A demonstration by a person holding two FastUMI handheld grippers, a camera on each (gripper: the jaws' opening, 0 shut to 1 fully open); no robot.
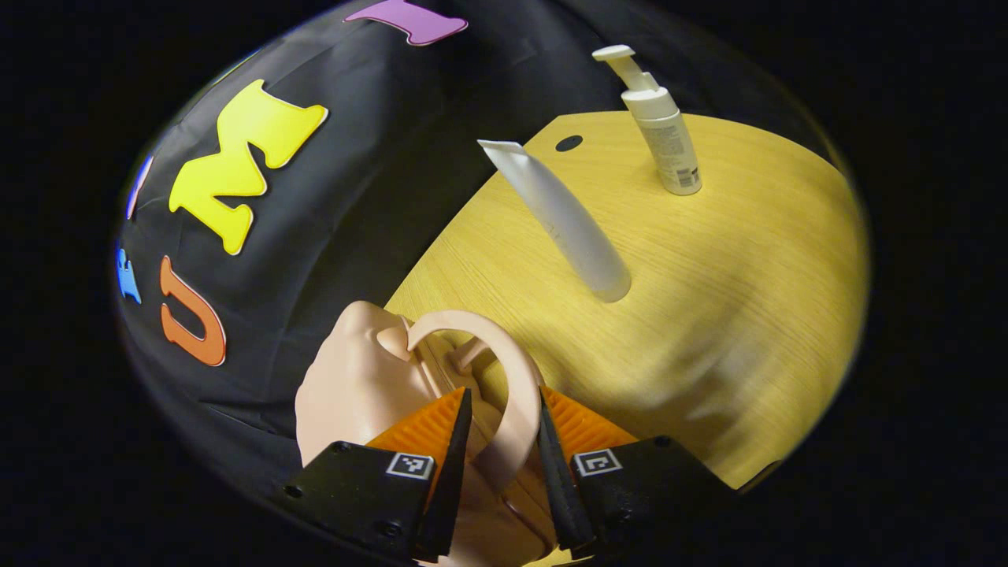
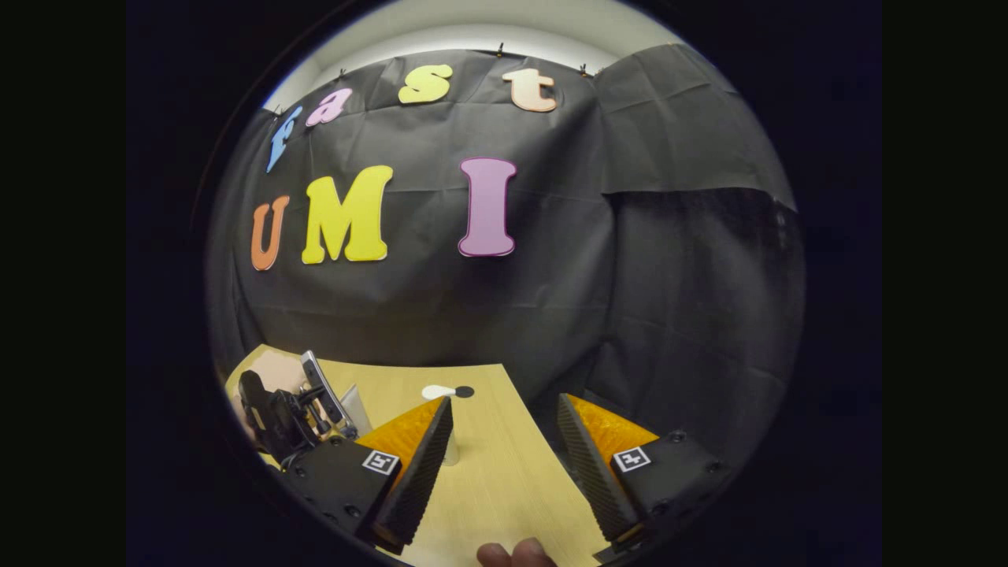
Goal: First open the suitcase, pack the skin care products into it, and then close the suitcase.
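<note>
Left gripper view: my left hand-held gripper pinches the suitcase handle to lift its lid; tube and pump bottle wait ahead on the tabletop. My right hand-held gripper hovers wide, empty.

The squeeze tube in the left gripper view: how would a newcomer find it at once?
Start at the yellow wooden table. Two white containers stand on it beyond the pink suitcase handle. The tube is the nearer one, leaning and standing on its cap; the pump bottle behind it has a dispenser head.
</note>
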